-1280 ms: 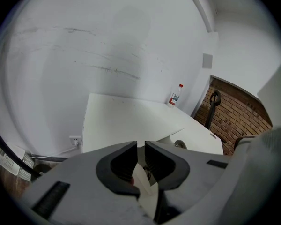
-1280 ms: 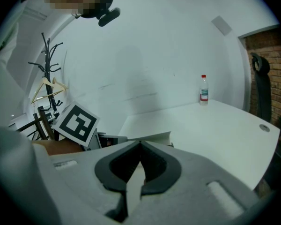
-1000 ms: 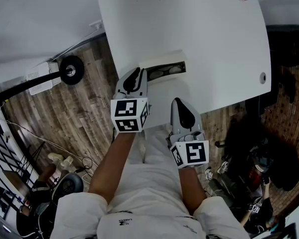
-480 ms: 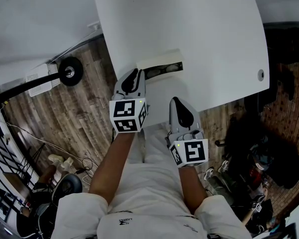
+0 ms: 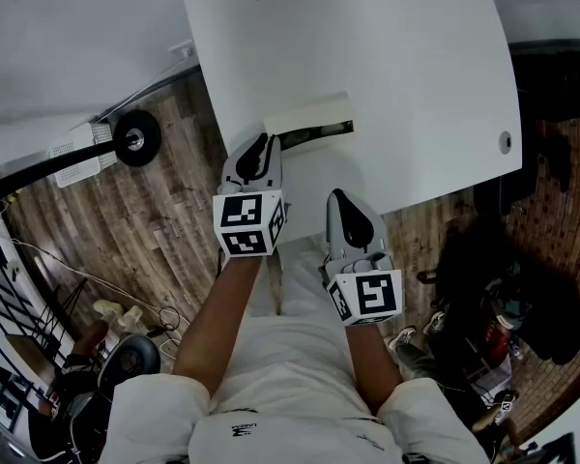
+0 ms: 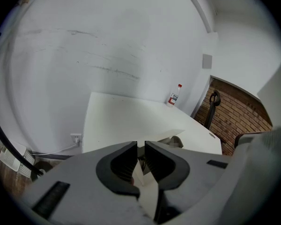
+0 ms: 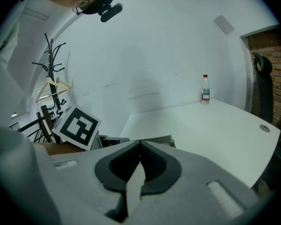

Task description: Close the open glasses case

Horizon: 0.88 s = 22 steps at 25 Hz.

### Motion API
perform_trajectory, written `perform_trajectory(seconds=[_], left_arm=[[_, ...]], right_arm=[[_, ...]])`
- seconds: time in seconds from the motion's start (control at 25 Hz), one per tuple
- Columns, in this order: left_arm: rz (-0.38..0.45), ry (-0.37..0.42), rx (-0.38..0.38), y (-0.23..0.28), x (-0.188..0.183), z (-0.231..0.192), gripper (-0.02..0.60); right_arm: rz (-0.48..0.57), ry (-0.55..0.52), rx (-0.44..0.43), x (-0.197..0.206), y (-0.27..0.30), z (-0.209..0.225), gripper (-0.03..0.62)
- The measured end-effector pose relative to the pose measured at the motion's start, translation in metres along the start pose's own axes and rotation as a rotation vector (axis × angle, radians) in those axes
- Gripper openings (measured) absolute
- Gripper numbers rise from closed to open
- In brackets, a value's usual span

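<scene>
glasses case (image 5: 307, 116): oblong, rigid, smooth cream lid lowered almost flat, thin dark slit left along near side. lying on matte white tabletop (image 5: 416, 75), close to near edge. left hand-held gripper (image 6: 141, 146): grey moulded jaws pinched narrow on lid corner. right hand-held gripper (image 7: 140, 145): jaws together, empty, just short of case.

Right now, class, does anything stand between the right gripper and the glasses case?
Nothing visible: only bare table lies between the right gripper and the glasses case. The left gripper is at its left end.
</scene>
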<state>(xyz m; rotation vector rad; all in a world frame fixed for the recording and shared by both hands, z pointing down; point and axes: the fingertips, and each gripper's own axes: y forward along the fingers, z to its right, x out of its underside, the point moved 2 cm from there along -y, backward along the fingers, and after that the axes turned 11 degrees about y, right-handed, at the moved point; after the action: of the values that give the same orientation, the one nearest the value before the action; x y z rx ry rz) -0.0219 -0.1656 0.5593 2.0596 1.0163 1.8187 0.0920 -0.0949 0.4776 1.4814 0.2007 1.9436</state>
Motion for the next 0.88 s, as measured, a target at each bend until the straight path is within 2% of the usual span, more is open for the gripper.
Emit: perform_trajectory(seconds=[0.88], left_arm=[[-0.008,-0.001,-0.004,-0.0072,0.0101,0.0067,0.046]], right_arm=[[0.001,0.006,-0.003,0.0034,-0.0103,0.0004,0.002]])
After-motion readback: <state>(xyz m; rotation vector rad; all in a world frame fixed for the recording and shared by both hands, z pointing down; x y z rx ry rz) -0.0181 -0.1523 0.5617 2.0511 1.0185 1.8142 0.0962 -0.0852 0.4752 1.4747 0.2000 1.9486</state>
